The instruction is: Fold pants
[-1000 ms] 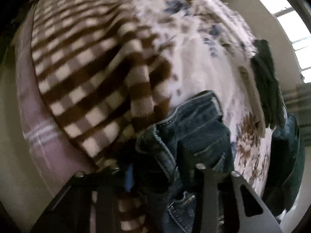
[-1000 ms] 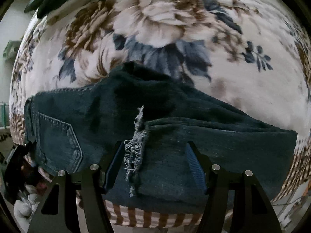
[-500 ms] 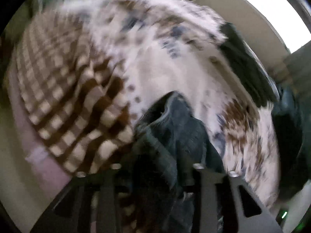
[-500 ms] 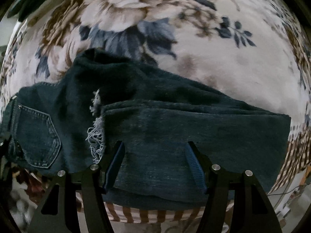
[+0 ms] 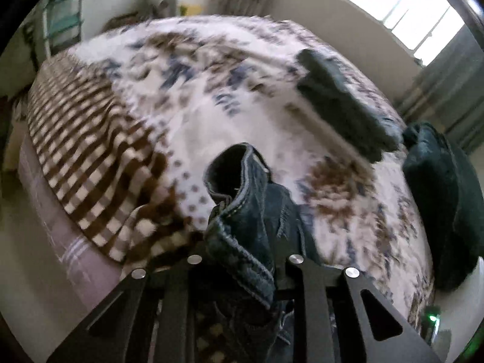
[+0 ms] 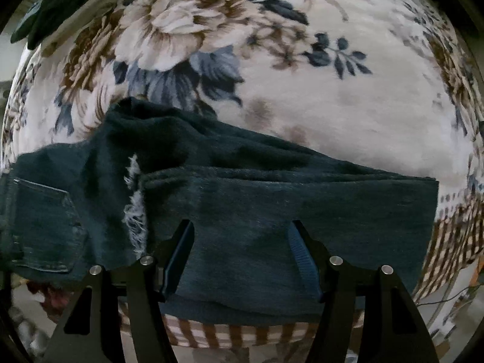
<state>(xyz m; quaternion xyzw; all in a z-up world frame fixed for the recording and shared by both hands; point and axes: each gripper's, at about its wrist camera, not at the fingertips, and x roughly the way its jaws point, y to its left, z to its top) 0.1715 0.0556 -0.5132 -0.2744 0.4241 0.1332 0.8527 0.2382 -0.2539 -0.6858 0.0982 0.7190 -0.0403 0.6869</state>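
Note:
Dark blue jeans (image 6: 272,211) lie folded lengthwise along the bed's near edge, with a frayed hem (image 6: 134,211) and a back pocket (image 6: 42,227) at the left. My left gripper (image 5: 245,242) has the bunched waistband (image 5: 242,181) between its fingers. Its jaws are closing on the denim, which stands lifted off the bed. Pointing straight down over the folded leg, my right gripper (image 6: 242,227) is open. Its blue pads (image 6: 299,254) straddle flat denim without pinching it.
A floral blanket (image 6: 302,106) covers the bed, and a brown checked blanket (image 5: 90,151) hangs over its near edge. Folded dark green clothes (image 5: 341,106) lie further back. A dark bundle (image 5: 438,196) sits at the right edge. A shelf (image 5: 63,21) stands by the far wall.
My left gripper rose and rolled with the waistband in it, so more of the room shows. The right gripper slid rightward along the leg, away from the frayed hem.

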